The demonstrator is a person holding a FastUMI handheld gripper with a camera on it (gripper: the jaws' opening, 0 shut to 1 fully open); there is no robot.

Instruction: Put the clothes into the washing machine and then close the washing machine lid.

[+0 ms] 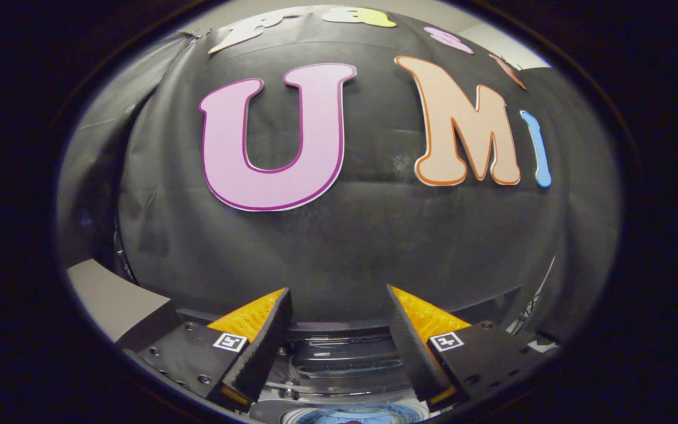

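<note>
1. The gripper jaws are standing wide apart, holding nothing.
2. Between and below the fingers, the washing machine is showing its dark raised lid and, nearer, the rim of the open tub.
3. Something bluish is lying in the tub; whether it is clothes cannot be told.
4. Beyond the fingers, the black cloth wall is hanging.

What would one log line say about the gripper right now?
gripper: open, holding nothing | facing: black cloth wall | below the fingers: washing machine, its opening low between them | clothes: cannot tell
</note>
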